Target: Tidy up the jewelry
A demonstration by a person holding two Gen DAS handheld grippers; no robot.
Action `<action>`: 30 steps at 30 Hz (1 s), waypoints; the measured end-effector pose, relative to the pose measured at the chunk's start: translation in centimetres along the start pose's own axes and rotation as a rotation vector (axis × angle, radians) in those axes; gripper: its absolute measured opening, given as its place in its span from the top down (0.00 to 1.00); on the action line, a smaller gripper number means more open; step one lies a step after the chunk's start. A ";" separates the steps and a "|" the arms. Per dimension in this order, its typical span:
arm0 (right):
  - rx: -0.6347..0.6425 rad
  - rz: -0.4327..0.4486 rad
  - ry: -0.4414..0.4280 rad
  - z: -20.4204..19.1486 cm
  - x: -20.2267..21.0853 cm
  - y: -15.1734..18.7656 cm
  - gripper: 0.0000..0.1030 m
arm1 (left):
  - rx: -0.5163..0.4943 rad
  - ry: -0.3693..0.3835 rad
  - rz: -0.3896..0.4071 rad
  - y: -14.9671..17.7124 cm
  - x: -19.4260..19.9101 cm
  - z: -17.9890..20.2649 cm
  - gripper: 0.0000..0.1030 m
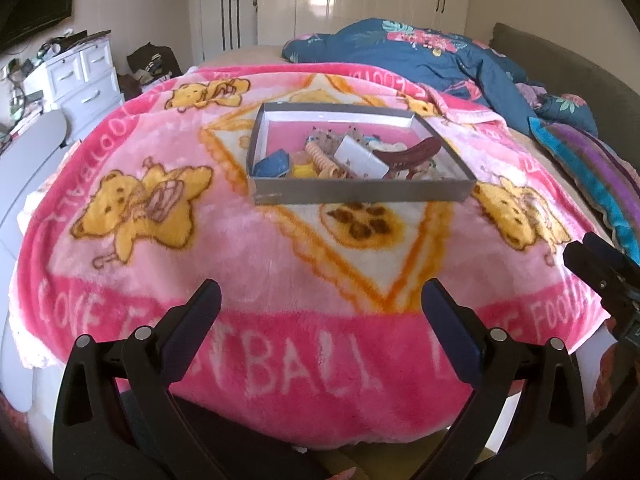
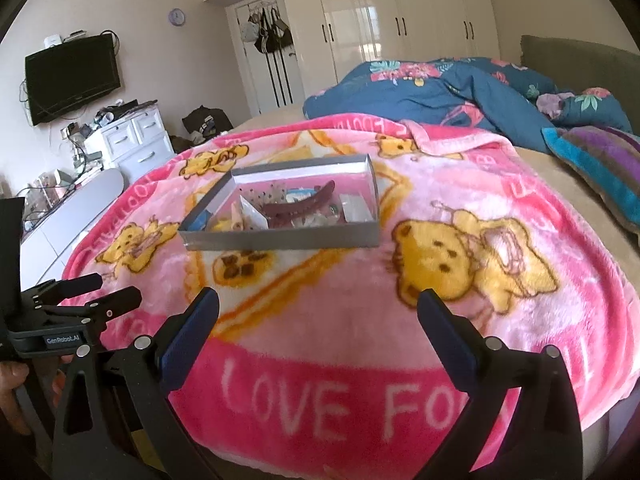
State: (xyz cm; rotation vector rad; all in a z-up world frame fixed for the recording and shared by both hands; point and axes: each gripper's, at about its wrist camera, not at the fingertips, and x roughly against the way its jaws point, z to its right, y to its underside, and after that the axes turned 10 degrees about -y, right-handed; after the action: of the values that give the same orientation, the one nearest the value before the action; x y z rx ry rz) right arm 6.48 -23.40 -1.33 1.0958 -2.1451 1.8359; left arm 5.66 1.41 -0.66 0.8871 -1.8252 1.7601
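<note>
We are watching a shallow grey cardboard tray (image 1: 360,191), heaped with hair clips and trinkets, sitting mid-way across the pink fleece bear-print blanket (image 1: 248,248), while our left tongs (image 1: 320,300) and right tongs (image 2: 318,300) are hovering near the blanket's edge, both gaping wide and empty.

The pink blanket (image 2: 520,320) bears white lettering: "LOVE FO…" and "BALL", seemingly "love football". The left gripper (image 2: 100,294) body carries a "GenRobot.AI" label.
</note>
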 end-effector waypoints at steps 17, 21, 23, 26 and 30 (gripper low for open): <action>0.025 -0.027 -0.009 -0.9 -0.2 0.7 0.04 | 0.006 -0.011 0.001 0.4 -0.1 -0.2 0.09; 0.026 -0.024 -0.009 -1.0 -0.1 0.7 0.04 | 0.000 -0.021 0.001 0.6 0.3 -0.1 0.09; 0.028 -0.025 -0.008 -1.0 -0.1 0.7 0.04 | 0.003 -0.020 0.002 0.6 0.3 -0.1 0.09; 0.029 -0.025 -0.008 -1.0 0.1 0.6 0.04 | 0.005 -0.019 0.000 0.6 0.4 -0.1 0.09; 0.029 -0.025 -0.008 -1.1 0.1 0.6 0.04 | 0.001 -0.025 -0.002 0.6 0.4 -0.2 0.09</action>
State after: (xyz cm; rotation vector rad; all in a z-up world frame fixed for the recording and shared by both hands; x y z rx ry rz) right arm 5.66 -22.49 -1.52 1.1319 -2.1060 1.8608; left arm 4.95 1.51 -0.78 0.9146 -1.8386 1.7564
